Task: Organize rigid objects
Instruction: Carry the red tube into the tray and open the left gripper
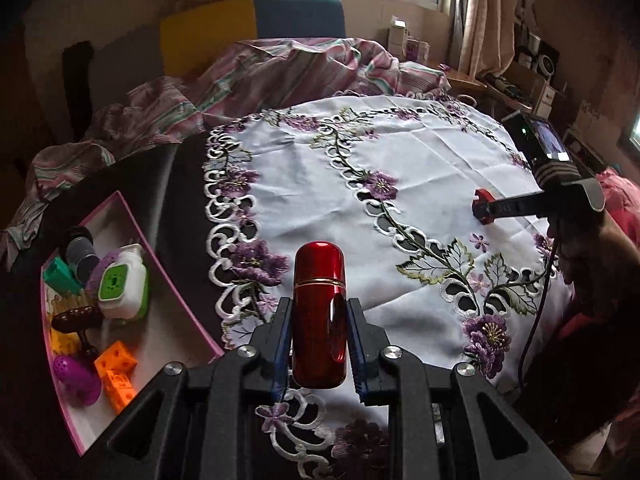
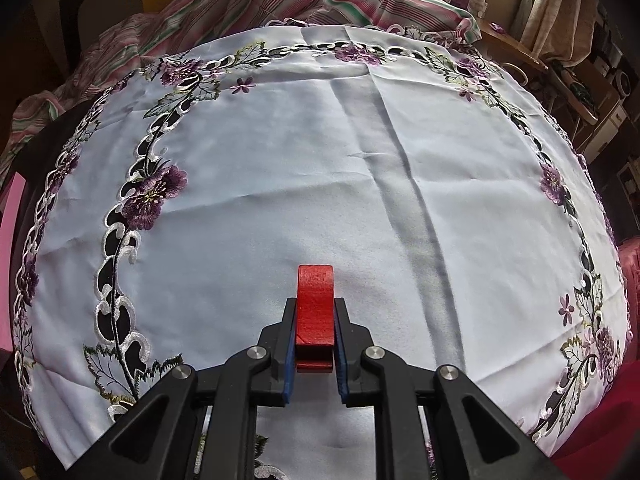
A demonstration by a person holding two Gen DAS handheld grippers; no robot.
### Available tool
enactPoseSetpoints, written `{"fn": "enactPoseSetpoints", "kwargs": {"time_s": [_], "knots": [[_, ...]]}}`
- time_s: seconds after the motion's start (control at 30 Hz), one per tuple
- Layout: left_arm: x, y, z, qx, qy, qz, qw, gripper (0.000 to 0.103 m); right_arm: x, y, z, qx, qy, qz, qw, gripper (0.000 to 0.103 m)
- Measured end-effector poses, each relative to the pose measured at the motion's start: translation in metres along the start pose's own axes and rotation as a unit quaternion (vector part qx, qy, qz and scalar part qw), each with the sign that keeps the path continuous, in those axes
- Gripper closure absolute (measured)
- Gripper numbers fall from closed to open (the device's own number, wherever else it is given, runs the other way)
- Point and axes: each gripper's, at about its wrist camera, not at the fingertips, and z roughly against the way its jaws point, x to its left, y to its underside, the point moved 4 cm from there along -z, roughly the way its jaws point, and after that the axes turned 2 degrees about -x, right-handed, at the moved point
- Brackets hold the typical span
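Observation:
My left gripper (image 1: 319,308) is shut on a glossy red metal capsule (image 1: 319,312) with a gold band, held over the near edge of the embroidered cloth. My right gripper (image 2: 315,308) is shut on a small red plastic piece (image 2: 315,312) just above the cloth; it also shows in the left wrist view (image 1: 484,211) at the right, with the red piece (image 1: 481,212) at its tips. A pink-rimmed box (image 1: 132,216) at the left holds several small items: a green and white device (image 1: 122,284), orange blocks (image 1: 116,372), a purple egg (image 1: 76,376).
A white tablecloth with purple flowers (image 2: 320,160) covers the table. A striped blanket (image 1: 240,72) lies bunched beyond it. Shelves and boxes (image 1: 536,80) stand at the far right. A cable (image 1: 540,312) hangs from the right gripper.

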Motion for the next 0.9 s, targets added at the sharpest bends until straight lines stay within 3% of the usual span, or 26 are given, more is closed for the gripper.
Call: {"fn": "enactPoseSetpoints", "kwargs": {"time_s": [0.33, 0.47, 0.67, 0.9], "knots": [[0.067, 0.020, 0.024, -0.012, -0.051, 0.087, 0.9949, 0.077, 0.003, 0.000, -0.001, -0.007, 0.008, 0.014, 1.000, 0.089], [0.118, 0.038, 0.044, -0.020, -0.076, 0.159, 0.9842, 0.077, 0.004, 0.000, -0.001, -0.008, 0.009, 0.017, 1.000, 0.089], [0.194, 0.080, 0.062, -0.007, -0.116, 0.261, 0.9585, 0.077, 0.004, 0.001, 0.000, -0.008, 0.008, 0.019, 1.000, 0.089], [0.212, 0.103, 0.044, 0.026, -0.114, 0.299, 0.9470, 0.077, 0.006, 0.002, 0.002, -0.008, 0.007, 0.021, 1.000, 0.089]]}}
